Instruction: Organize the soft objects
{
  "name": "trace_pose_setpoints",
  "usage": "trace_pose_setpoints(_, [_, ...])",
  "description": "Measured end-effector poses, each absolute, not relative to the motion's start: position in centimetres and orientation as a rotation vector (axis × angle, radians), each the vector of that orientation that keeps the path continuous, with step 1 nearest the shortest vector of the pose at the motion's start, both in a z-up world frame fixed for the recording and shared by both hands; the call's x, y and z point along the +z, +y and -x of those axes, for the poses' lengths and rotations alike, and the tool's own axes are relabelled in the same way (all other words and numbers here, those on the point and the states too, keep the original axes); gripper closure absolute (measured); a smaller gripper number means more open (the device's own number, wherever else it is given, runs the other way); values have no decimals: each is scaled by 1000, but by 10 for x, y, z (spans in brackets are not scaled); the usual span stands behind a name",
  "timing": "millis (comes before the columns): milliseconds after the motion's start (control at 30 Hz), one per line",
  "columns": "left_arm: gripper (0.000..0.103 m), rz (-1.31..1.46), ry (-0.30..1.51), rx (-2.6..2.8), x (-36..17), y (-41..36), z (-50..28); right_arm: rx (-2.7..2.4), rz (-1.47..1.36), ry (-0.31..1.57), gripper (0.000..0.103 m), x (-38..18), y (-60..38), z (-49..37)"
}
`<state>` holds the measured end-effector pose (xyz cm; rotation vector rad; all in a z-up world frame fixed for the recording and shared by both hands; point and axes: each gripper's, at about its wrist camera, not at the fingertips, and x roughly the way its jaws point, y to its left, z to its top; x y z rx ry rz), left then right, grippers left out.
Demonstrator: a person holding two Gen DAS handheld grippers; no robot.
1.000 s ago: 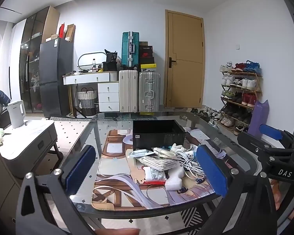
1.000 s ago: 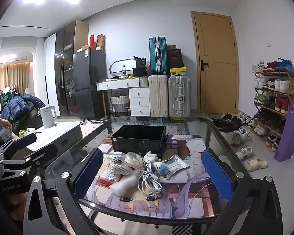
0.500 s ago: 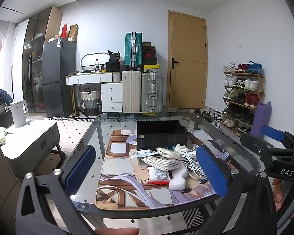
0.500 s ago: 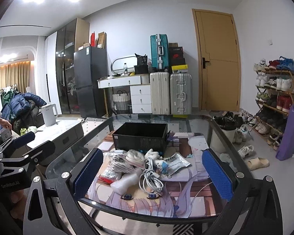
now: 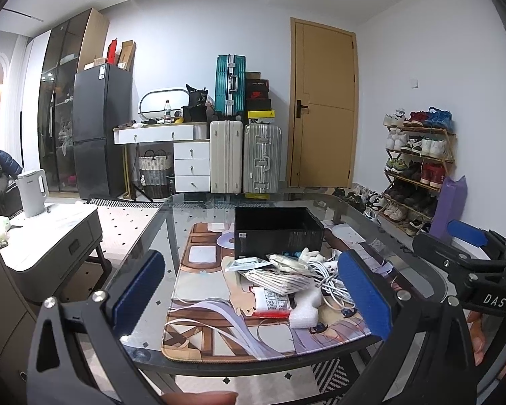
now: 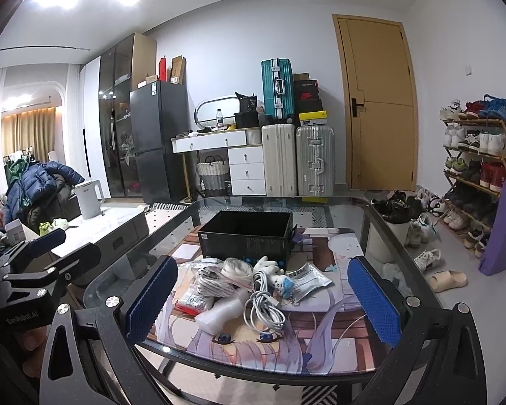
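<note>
A heap of soft items lies on the printed mat [image 5: 202, 290] [image 6: 320, 337] of a glass table: white coiled cable [image 6: 263, 303] [image 5: 330, 280], white foam piece [image 6: 219, 314] [image 5: 303, 307], striped packet [image 5: 280, 280], foil pouch [image 6: 307, 278], small plush doll [image 6: 276, 275]. Behind the heap stands an open black box [image 5: 276, 236] [image 6: 249, 239]. My left gripper [image 5: 249, 297] is open, held short of the table's near edge. My right gripper [image 6: 263, 307] is open too, framing the heap from a distance. Each gripper shows at the other view's edge.
The glass table [image 5: 145, 303] [image 6: 388, 236] has rounded corners. A low white side table with a kettle [image 5: 32, 192] stands left. Suitcases [image 5: 246, 155], a fridge [image 5: 97, 128] and drawers line the back wall. A shoe rack [image 6: 475, 168] and purple bag [image 6: 499, 229] stand right.
Both views have drifted slightly toward the table and a little right; the heap and box sit a bit nearer. Both grippers stay open; nothing on the table has moved.
</note>
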<state>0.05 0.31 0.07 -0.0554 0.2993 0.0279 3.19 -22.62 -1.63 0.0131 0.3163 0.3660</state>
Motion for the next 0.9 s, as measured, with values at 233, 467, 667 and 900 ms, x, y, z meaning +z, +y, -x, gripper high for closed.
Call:
trace_pose_setpoints(233, [0, 50, 299, 23, 0, 2, -1, 368, -14, 315, 0, -16, -226, -31])
trace_pose_setpoints(467, [0, 49, 303, 28, -2, 2, -1, 369, -14, 317, 0, -16, -226, -32])
trace_pose_setpoints(667, [0, 53, 301, 25, -3, 2, -1, 371, -20, 317, 0, -16, -226, -32])
trace_pose_setpoints(900, [0, 51, 298, 29, -5, 1, -1, 377, -16, 316, 0, -17, -222, -30])
